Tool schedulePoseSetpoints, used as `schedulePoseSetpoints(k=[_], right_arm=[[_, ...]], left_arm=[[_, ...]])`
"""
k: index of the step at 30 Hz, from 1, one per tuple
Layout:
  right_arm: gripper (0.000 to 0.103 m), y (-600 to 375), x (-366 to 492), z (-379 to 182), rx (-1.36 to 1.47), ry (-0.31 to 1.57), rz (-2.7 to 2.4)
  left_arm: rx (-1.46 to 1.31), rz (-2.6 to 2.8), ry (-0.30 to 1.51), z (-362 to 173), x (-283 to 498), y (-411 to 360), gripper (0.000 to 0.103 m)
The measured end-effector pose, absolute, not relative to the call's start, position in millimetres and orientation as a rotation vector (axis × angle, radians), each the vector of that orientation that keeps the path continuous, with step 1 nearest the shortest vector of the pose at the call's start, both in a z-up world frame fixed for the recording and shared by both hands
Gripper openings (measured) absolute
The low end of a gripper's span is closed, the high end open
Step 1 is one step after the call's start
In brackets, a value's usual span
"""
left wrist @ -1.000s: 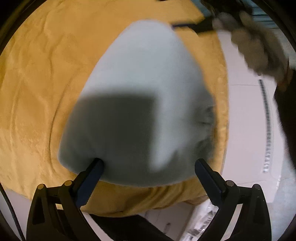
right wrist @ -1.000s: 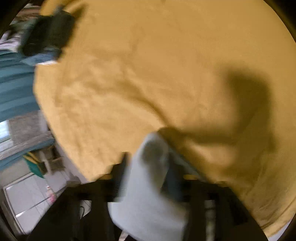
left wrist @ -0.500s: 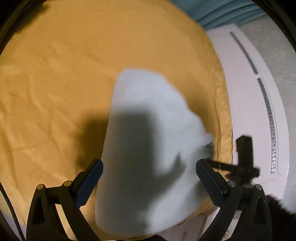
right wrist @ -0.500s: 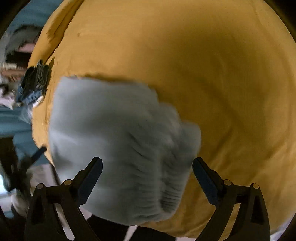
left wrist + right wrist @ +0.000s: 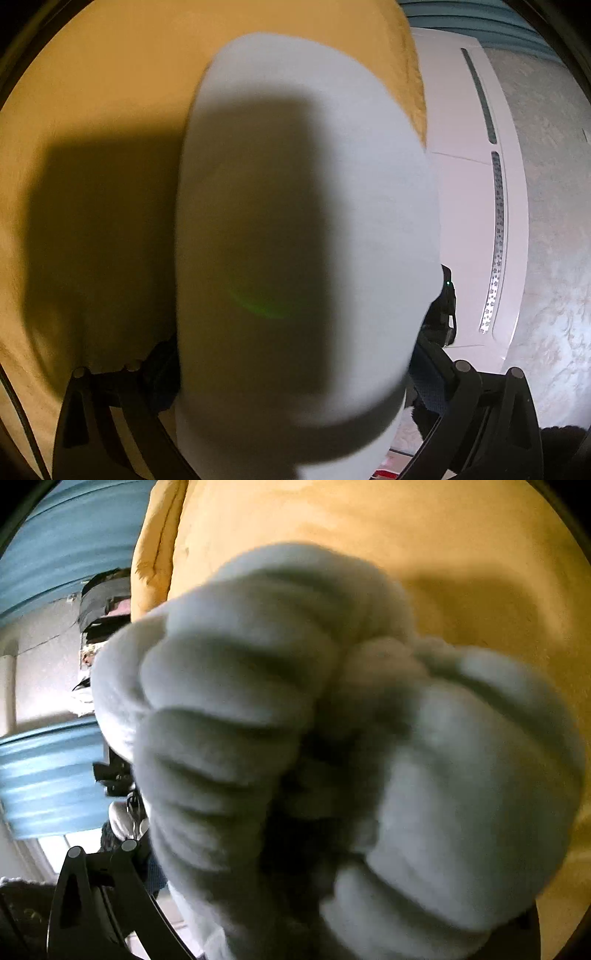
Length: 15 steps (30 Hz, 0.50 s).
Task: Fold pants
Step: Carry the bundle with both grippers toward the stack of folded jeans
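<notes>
Moved: both grippers closer over pants (image 5: 295, 229)
Right gripper (image 5: 295, 886): jaws just opened wide, straddling bunched pants
Left gripper (image 5: 295, 384): spread, straddling
Handling: soft, limp; pinch folded edge

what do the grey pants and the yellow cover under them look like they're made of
Grey pants: probably thick fleece or sweatshirt knit, matte, judging by the fuzzy nap and plump, rounded folds. Yellow cover: thinner matte cloth, maybe cotton or microfibre; it lies flat with shallow wrinkles and no sheen. Blur hides any weave.
</notes>
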State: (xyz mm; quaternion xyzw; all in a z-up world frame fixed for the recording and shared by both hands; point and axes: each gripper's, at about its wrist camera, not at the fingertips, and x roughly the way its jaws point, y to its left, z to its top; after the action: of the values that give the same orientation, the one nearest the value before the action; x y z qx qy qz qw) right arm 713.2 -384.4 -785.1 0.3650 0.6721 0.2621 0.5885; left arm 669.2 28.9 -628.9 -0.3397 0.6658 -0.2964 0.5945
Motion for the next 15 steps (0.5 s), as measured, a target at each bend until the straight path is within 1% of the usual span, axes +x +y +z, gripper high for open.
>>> schedulePoseSetpoints(k=[1,3,4,6,7,8,10,13,15], right_arm=[[0.089,-380,711,-781,0.825,1.555,0.604],[0.073,-382,707,-767,0.810,1.524,0.584],[0.068,-381,707,-764,0.807,1.518,0.582],[0.066,-376,704,-752,0.798,1.499,0.573],[0.062,-373,702,-744,0.803,1.485,0.578],[0.061,-369,702,-737,0.816,1.476,0.587],[0.061,-361,701,-723,0.808,1.459,0.593],[0.061,-347,705,-687,0.816,1.424,0.614],[0.061,-325,714,-652,0.780,1.406,0.632]], left_arm=[[-0.776,-0.700,1.529,-621,668,27,0.092],[-0.756,-0.709,1.510,-610,664,24,0.083],[-0.754,-0.723,1.505,-605,661,22,0.081],[-0.735,-0.735,1.494,-594,659,18,0.080],[-0.726,-0.745,1.489,-585,659,16,0.080],[-0.725,-0.749,1.483,-578,659,14,0.080],[-0.729,-0.748,1.460,-558,665,21,0.080],[-0.751,-0.744,1.411,-525,670,36,0.080],[-0.756,-0.740,1.384,-498,672,53,0.080]])
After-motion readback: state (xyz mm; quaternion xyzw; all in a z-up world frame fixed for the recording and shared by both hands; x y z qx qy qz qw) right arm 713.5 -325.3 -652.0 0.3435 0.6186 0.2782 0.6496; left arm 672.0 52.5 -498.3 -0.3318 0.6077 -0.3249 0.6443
